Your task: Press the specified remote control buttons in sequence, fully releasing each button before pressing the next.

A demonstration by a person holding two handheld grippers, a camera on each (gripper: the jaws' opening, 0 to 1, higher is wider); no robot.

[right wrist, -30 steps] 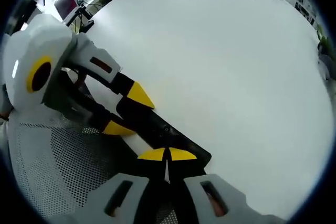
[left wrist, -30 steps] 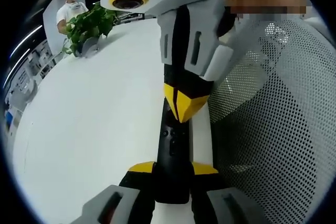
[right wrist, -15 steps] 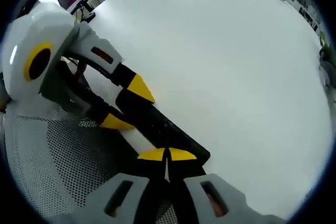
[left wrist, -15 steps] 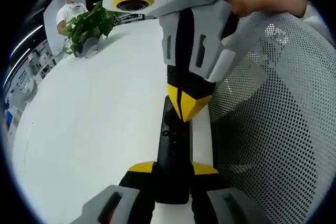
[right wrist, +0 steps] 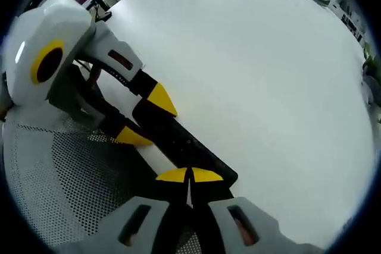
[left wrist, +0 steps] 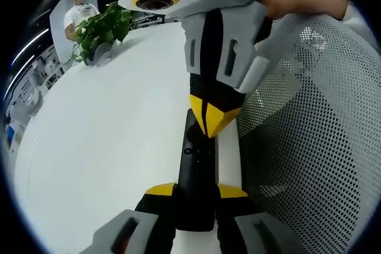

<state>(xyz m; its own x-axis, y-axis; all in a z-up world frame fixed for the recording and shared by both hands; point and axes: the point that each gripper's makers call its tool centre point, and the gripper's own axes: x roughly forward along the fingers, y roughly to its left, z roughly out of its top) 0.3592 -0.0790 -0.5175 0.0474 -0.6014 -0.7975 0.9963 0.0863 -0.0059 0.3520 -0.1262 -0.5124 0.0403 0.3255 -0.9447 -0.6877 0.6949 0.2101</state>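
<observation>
Left claw (left wrist: 195,191) grasping one black remote (left wrist: 196,165), right claw (right wrist: 189,175) clenched, tips on remote, one potted plant (left wrist: 100,31).

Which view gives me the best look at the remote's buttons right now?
Left gripper view: the remote runs lengthwise up the frame with small buttons visible below the right gripper. In the right gripper view it lies slanted, buttons barely discernible.

A white table (left wrist: 107,123) carries a potted plant (left wrist: 101,31) at its far edge.

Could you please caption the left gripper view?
Left gripper holds a black remote; the shut right gripper presses it.
</observation>
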